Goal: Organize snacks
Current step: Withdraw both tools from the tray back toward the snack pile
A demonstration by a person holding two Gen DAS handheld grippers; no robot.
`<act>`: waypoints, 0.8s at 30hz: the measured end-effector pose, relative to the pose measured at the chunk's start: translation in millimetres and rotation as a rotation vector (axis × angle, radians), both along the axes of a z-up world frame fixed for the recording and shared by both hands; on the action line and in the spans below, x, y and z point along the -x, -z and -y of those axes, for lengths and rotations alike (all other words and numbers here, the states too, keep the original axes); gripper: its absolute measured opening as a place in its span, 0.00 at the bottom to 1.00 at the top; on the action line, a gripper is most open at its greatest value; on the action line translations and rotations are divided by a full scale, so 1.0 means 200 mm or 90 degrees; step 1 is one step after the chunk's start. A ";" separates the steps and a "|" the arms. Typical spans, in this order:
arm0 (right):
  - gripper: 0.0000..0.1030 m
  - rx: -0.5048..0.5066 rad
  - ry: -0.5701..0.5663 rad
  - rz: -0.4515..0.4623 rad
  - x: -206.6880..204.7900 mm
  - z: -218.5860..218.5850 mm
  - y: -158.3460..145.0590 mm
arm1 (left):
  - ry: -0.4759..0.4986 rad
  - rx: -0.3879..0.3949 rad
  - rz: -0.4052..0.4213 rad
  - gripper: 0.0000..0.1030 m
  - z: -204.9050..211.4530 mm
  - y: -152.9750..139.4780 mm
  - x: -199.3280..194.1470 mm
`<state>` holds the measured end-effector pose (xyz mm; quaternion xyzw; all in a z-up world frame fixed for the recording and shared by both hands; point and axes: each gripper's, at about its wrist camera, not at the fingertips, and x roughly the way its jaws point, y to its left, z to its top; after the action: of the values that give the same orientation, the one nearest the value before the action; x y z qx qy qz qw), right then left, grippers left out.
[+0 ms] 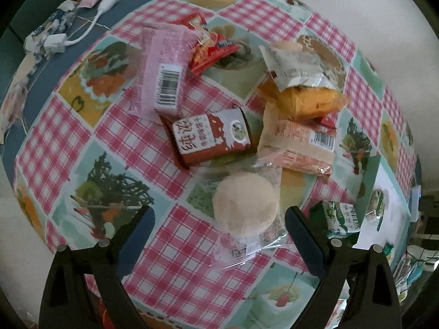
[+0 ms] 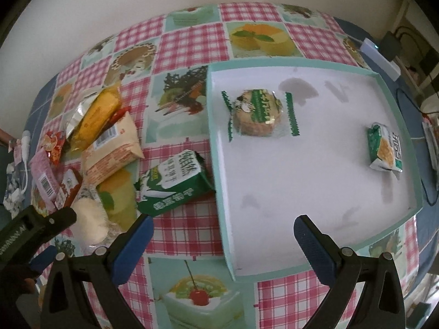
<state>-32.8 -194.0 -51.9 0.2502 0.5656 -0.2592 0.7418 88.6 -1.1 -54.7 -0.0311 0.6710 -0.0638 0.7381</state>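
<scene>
A: Left gripper (image 1: 219,220) angled down over the round pale bun (image 1: 245,204) in crinkly clear wrap; jaws spread wide, empty.

B: Right gripper (image 2: 223,231) likewise wide, empty, above the teal-rimmed white tray (image 2: 301,64) holding 2 packets. Green carton (image 2: 172,183) touches its wall.

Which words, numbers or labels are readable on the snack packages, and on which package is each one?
"纯浓": large characters on the red-brown carton, seen upside down.
Green carton: white characters, too blurred to read surely.
Green packet in the tray: characters unclear.
Barcodes on the pink packet and the beige packet: digits too small.
</scene>
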 end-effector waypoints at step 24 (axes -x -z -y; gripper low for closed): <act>1.00 0.024 -0.002 0.004 0.01 0.04 -0.01 | 0.083 -0.116 -0.009 0.93 0.42 0.24 -0.02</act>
<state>-35.6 -201.2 -50.2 0.2360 0.5584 -0.2677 0.7489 93.3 -84.4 -103.0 0.0794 0.6800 -0.0506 0.7272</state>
